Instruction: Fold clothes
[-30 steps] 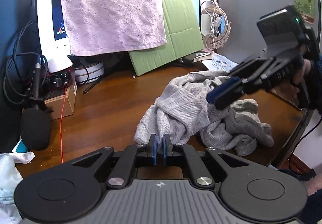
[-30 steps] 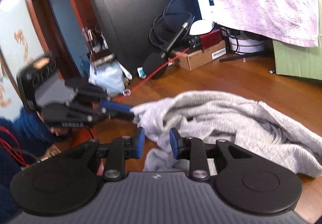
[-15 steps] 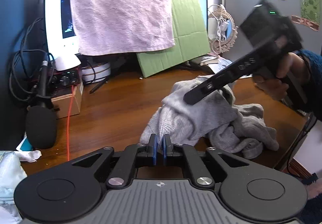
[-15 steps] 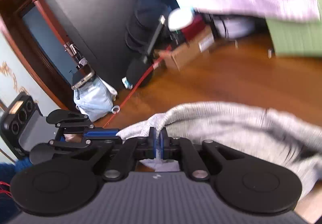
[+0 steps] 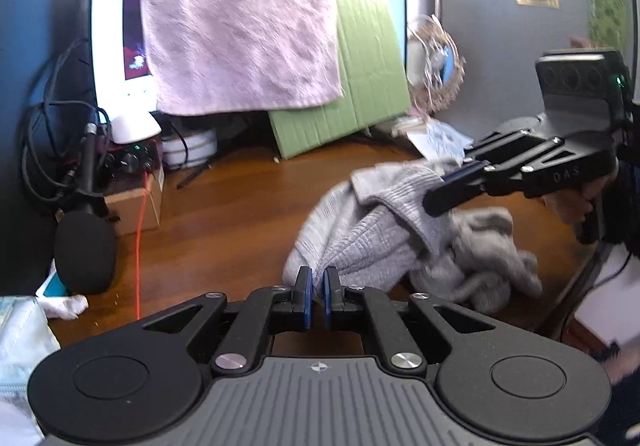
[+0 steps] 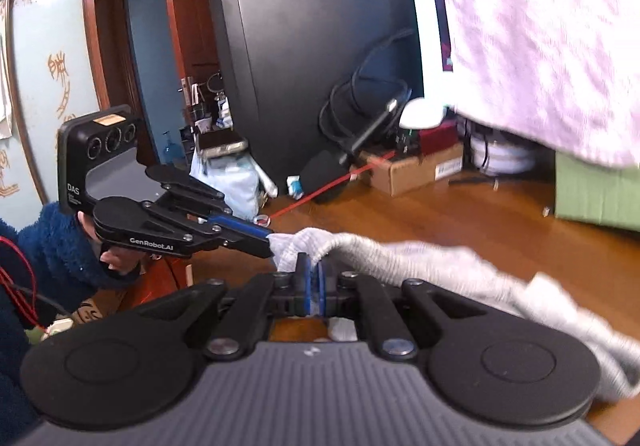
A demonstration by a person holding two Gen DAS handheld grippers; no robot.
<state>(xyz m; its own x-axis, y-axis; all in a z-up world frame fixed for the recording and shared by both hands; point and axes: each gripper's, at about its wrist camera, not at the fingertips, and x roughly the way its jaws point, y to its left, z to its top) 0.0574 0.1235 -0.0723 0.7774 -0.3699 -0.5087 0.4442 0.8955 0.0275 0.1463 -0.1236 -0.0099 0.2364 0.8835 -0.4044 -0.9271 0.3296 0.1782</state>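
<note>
A grey knit sweater [image 5: 384,242] lies crumpled on the wooden table [image 5: 224,221]. My left gripper [image 5: 315,288] is shut on the sweater's near edge. My right gripper [image 5: 444,189] is shut on a ribbed edge of the sweater and holds it lifted above the pile. In the right wrist view my right gripper [image 6: 314,278] pinches the grey fabric [image 6: 420,262], and my left gripper [image 6: 268,240] grips the same edge just to the left.
A pink towel [image 5: 240,21] hangs over a monitor at the back. A green cardboard sheet [image 5: 360,77] leans beside it. A microphone [image 5: 84,242], cables and a cardboard box [image 5: 136,201] stand at the left. The table edge [image 5: 576,266] runs at the right.
My right gripper closed on the sweater's edge and lifted it up and to the right. My left gripper stayed shut on the near edge.
</note>
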